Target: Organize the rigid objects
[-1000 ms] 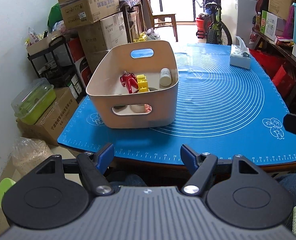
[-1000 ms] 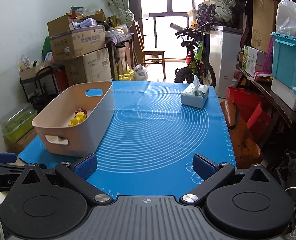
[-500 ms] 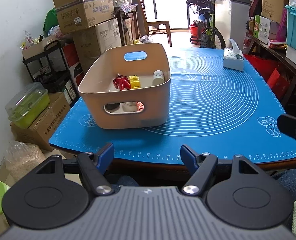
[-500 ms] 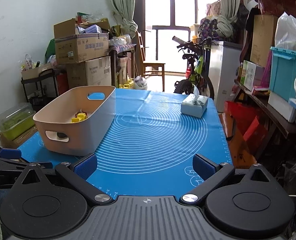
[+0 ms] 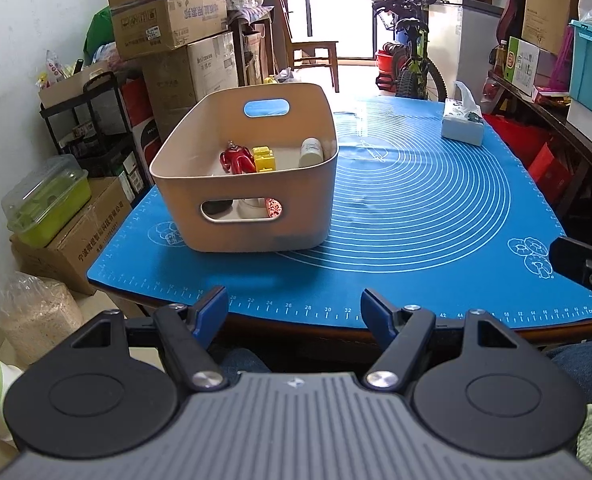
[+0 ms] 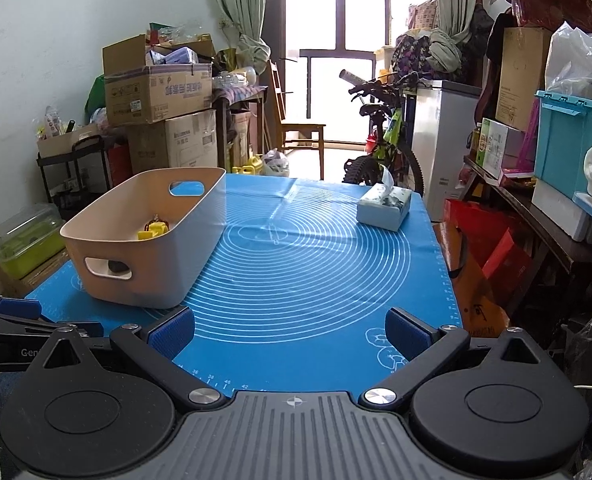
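Right now both the left gripper (image 5: 294,306) and right gripper (image 6: 290,330) are wide apart, holding nothing. Ahead, the bin (image 5: 252,222) sits on the blue mat (image 5: 435,216). Its small toys look hard and light; pinch their middles.

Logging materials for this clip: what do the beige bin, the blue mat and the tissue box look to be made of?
Beige bin: likely moulded plastic, matte, with rounded corners and cut-out handles. Blue mat: probably silicone or soft vinyl, smooth with a slight sheen, printed with white rings and ruler marks, lying flat with faint creases. Tissue box: a printed pack, card or soft wrap, cannot tell which.
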The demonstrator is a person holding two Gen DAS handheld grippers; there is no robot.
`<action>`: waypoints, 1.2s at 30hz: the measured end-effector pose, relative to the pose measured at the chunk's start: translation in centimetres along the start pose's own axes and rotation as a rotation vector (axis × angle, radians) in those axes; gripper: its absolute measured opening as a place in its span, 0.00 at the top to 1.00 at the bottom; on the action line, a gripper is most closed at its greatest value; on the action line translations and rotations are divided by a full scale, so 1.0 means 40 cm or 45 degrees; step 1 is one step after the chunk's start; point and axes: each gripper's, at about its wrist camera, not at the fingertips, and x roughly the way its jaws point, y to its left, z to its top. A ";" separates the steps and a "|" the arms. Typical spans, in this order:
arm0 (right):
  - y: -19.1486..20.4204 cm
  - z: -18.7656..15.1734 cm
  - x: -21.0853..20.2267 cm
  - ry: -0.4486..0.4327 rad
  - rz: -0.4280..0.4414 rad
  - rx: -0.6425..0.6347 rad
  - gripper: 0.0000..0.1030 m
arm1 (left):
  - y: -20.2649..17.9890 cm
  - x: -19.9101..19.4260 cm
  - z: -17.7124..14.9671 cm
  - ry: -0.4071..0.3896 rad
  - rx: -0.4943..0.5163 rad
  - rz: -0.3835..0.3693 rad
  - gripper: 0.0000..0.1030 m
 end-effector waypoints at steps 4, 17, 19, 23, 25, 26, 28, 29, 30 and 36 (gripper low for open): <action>-0.001 -0.002 -0.001 0.001 -0.002 0.002 0.02 | 0.002 0.001 0.001 0.003 -0.003 -0.001 0.28; 0.000 -0.004 0.000 0.004 -0.008 0.007 0.02 | 0.001 0.001 0.000 0.000 0.004 -0.004 0.28; 0.000 -0.004 0.000 0.003 -0.008 0.007 0.02 | 0.001 0.000 -0.001 -0.001 0.001 -0.007 0.28; -0.001 -0.004 0.000 0.004 -0.007 0.007 0.02 | 0.001 0.000 0.000 -0.002 0.003 -0.006 0.28; -0.002 -0.004 0.000 0.004 -0.008 0.007 0.02 | 0.001 0.000 0.000 -0.002 0.003 -0.007 0.28; -0.002 -0.004 0.000 0.004 -0.007 0.007 0.02 | 0.001 0.000 0.000 -0.002 0.002 -0.007 0.28; -0.002 -0.004 0.000 0.004 -0.007 0.007 0.02 | 0.001 0.000 0.000 -0.002 0.002 -0.007 0.28; -0.002 -0.004 0.000 0.004 -0.007 0.007 0.02 | 0.001 0.000 0.000 -0.002 0.002 -0.007 0.28; -0.003 -0.005 0.000 0.004 -0.007 0.006 0.02 | 0.001 0.000 0.000 -0.002 0.002 -0.007 0.28; -0.003 -0.005 0.000 0.004 -0.007 0.006 0.02 | 0.001 0.000 -0.001 -0.002 0.002 -0.007 0.28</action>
